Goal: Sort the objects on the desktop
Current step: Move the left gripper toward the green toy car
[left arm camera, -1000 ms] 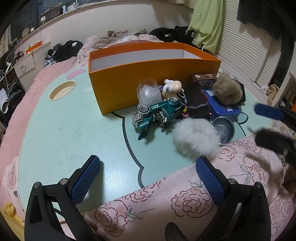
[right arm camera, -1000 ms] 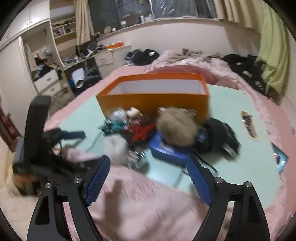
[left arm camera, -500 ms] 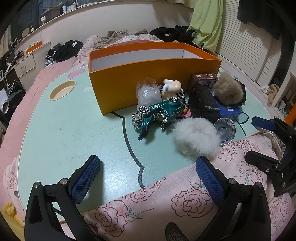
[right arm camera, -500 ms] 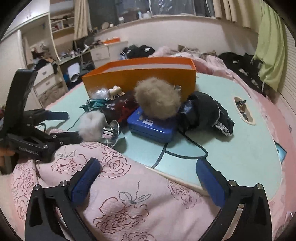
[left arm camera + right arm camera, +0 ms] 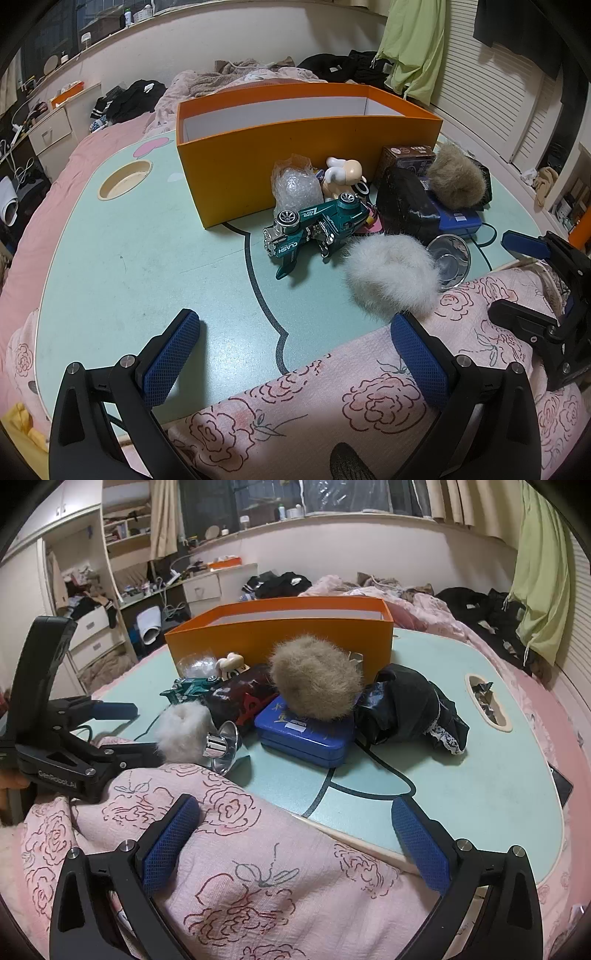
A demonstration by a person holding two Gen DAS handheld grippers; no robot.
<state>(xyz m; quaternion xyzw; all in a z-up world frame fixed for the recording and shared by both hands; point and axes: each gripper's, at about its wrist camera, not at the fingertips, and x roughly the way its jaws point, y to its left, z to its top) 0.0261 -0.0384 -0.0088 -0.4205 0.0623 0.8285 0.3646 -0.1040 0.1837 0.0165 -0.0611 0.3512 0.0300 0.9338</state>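
Both my hand-held grippers, left (image 5: pixel 291 354) and right (image 5: pixel 291 840), spread wide, empty. Nothing sorted; next, grab white pom-pom (image 5: pixel 391 273) before orange box (image 5: pixel 295 162).

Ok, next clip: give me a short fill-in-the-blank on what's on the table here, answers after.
1. The brown fluffy ball rests on top of the ____ case.
2. The box behind the pile is ____ in colour.
3. The green toy car lies on the table between the box and the ____ fluffy ball.
4. Both the left gripper and the right gripper are ____.

Missing words: blue; orange; white; open
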